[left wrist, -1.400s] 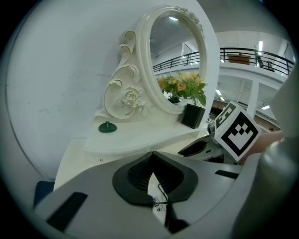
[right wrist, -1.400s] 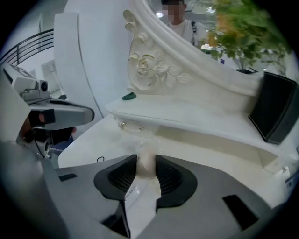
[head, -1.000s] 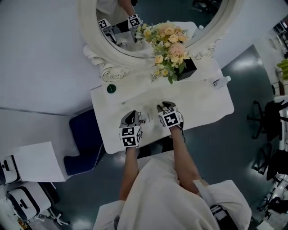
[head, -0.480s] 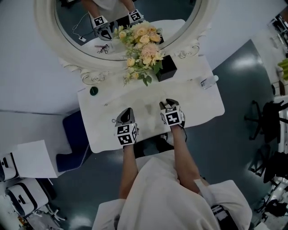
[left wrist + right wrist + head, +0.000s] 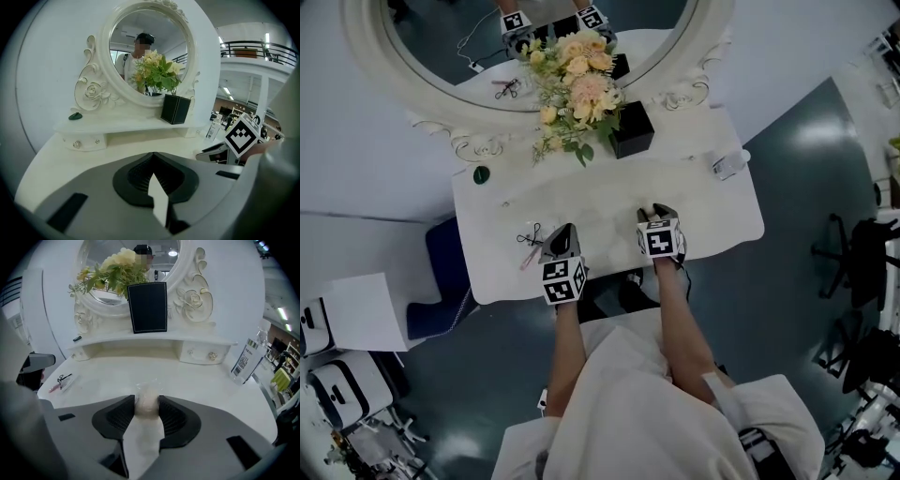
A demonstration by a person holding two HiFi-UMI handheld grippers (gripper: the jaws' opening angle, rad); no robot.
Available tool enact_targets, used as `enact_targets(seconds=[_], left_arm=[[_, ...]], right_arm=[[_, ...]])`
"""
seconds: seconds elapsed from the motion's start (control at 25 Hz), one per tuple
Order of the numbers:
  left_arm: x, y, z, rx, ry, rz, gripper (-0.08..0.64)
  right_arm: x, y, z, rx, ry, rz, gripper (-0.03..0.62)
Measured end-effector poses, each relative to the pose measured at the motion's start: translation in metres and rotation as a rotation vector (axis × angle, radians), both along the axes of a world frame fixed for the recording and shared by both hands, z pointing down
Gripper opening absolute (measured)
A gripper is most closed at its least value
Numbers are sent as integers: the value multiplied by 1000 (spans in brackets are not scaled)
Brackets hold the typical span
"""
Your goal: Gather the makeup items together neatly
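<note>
Even, diffuse indoor light is cast from overhead. Ceiling strips (image 5: pixel 267 38) are seen in the left gripper view, and pale glare patches are thrown on the floor (image 5: pixel 811 131). The head view is rendered rather dim and muted, though the white surface (image 5: pixel 609 202) is kept bright. Only soft shadow is laid beneath the shelf (image 5: pixel 140 341). Both gripper views are bent by wide-angle distortion and ringed with black corners, with the nearest foreground blurred. The makeup items (image 5: pixel 531 246) are too small to be resolved.
</note>
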State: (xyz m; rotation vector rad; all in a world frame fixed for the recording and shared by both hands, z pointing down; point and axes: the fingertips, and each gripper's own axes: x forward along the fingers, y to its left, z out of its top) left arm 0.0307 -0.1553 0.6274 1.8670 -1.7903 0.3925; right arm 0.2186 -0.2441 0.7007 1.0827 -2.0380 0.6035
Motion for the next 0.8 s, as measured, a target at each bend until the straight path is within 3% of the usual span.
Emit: enact_targets(seconds=[0.56,0.8], left_arm=[[-13,26,3,21,0,-85,12],[-40,47,18,-10,11,-149,12]], right_arm=[[-8,0,-11,33,-8,-49,239],[-74,4,-59,146,-78,-213,232]])
